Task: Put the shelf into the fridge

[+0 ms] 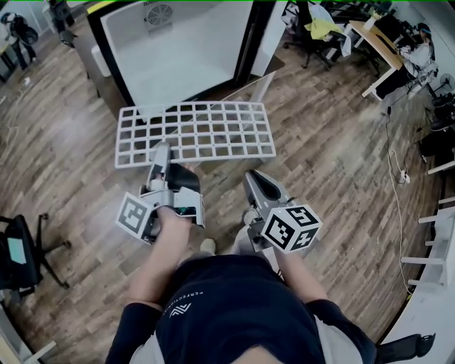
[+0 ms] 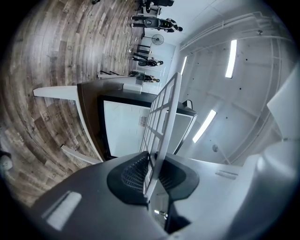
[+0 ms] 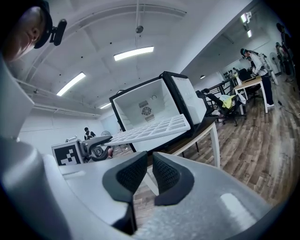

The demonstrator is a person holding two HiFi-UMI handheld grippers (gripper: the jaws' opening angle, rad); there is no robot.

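White grid shelf between the left gripper's black ribbed pads. Ahead of the jaws, the fridge is white inside with a black frame. Brown wood-plank floor. The right gripper's cube has black-and-white squares.

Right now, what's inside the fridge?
The fridge shows white walls and a round fan vent at the back. The shelf, clamped in the left tongs, hides its lowest part.
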